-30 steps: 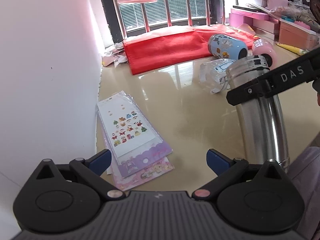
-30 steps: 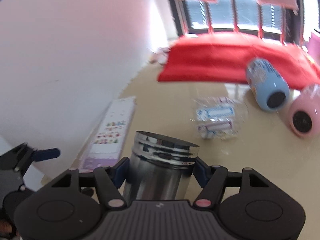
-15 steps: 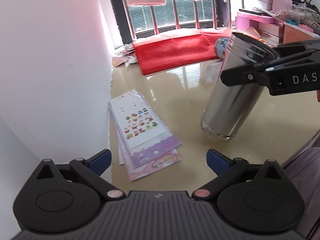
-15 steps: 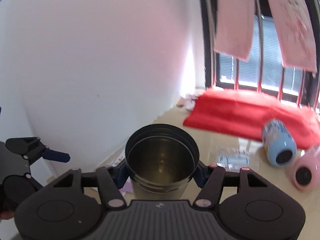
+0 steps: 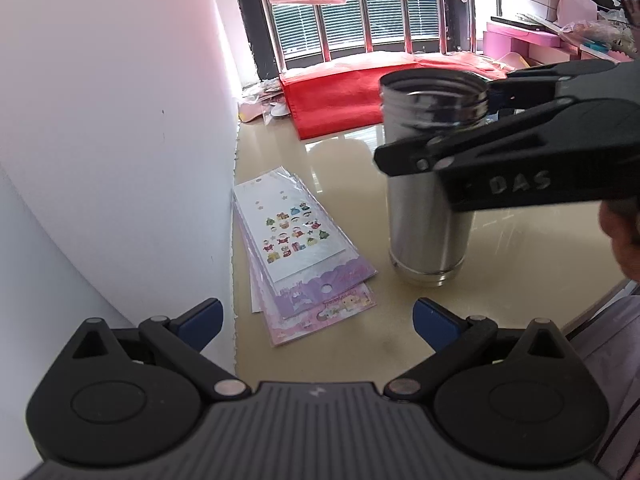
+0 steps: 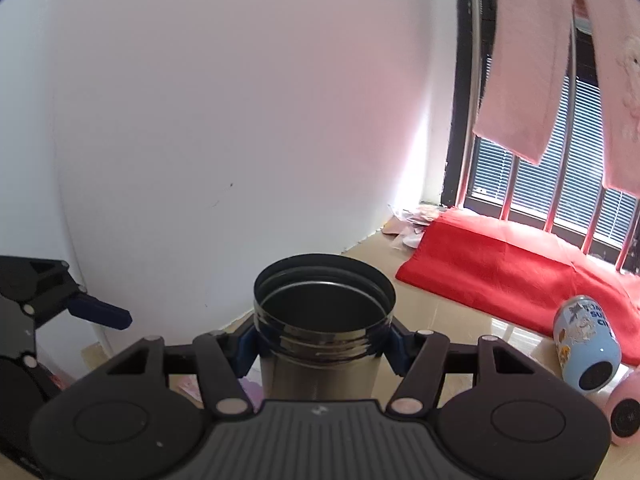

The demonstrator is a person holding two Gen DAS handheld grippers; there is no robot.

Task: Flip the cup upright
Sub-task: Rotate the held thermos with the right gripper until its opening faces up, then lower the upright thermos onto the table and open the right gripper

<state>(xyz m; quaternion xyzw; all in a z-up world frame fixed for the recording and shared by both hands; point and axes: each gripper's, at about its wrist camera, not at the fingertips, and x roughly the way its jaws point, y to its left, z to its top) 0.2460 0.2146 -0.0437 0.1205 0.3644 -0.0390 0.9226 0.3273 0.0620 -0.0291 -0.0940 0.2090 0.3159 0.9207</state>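
Left gripper [image 5: 316,318] hovers level over the table [image 5: 500,288], jaws spread wide and empty, sticker sheets [image 5: 296,244] ahead. To its right, the right gripper [image 6: 322,346] clamps the steel cup [image 5: 428,184] just below its rim, upright, base touching the table.

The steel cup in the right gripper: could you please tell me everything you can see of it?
The steel cup is a tall, plain cylinder of shiny metal, with a threaded neck and an open, lidless mouth facing up. Its inside looks dark and seems empty. It stands upright, its grooved base apparently on the glossy beige table, beside the sticker sheets without touching them. The right gripper is clamped on it just below the neck, blue pads pressed to either side. Nothing else touches it.
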